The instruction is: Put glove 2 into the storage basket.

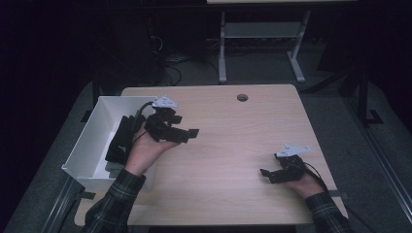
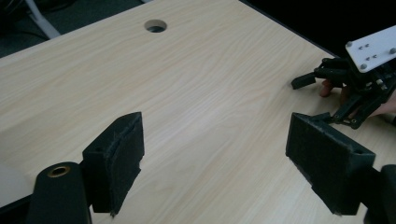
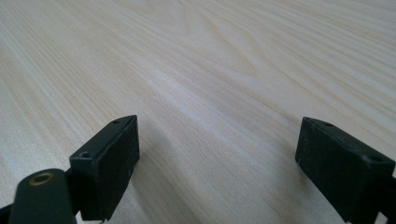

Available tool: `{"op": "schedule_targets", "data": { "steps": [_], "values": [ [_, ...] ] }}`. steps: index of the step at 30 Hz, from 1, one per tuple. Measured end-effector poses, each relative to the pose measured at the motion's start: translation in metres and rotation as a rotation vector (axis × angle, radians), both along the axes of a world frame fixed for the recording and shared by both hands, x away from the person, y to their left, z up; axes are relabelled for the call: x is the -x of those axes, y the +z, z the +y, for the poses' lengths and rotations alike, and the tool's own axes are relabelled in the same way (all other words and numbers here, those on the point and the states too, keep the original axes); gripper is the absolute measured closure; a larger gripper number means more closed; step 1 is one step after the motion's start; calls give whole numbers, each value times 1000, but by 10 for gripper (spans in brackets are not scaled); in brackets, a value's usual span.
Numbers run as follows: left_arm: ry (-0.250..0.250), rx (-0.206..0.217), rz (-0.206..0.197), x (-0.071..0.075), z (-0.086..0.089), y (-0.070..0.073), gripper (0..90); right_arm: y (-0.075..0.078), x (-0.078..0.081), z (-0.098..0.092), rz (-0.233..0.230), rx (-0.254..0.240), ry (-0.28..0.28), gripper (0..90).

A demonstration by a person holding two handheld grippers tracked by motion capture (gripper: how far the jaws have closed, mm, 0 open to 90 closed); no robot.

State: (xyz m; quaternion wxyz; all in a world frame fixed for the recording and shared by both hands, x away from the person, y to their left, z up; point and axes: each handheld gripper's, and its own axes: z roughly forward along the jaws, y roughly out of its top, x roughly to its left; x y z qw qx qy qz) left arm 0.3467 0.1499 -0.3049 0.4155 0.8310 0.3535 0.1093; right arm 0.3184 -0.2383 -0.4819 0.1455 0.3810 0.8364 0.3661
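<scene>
Dark room, wooden table | high view: black cloth lies in white bin, so we judge it stowed | left gripper view: our left gripper gapes, empty | right gripper view: right gripper spread, empty.

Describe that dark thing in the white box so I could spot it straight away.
Start at the light wooden table and find the white open-topped box at its left edge. Inside lies a black, limp cloth-like item, beside the left hand. It is the box's one dark thing.
</scene>
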Motion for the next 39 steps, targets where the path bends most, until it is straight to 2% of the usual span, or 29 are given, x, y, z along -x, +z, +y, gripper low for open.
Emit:
{"op": "schedule_targets", "data": {
  "steps": [5,11,17,19,20,23,26,27,32,39],
  "values": [
    [-36,3,22,4,-23,-19,182,0,0,0,0,0,0,134],
    [-70,-17,39,6,-37,-52,182,0,0,0,-2,0,2,133],
    [-98,-58,37,7,-43,-85,151,0,0,0,-2,0,4,134],
    [-112,-92,24,9,-44,-99,144,0,0,0,-2,0,4,134],
    [-112,-92,24,9,-44,-99,143,0,0,0,-2,0,4,134],
    [-128,-110,21,11,-43,-116,135,0,0,0,-2,0,6,134],
    [-139,-107,16,13,-42,-124,135,0,0,0,-2,0,6,134],
    [-145,-124,16,13,-41,-129,134,0,0,0,-1,0,6,134],
    [-146,-150,21,16,-38,-146,135,0,0,0,-1,0,8,134],
    [-151,-169,28,16,-36,-158,134,0,0,0,-1,0,8,134]
  ]
}}
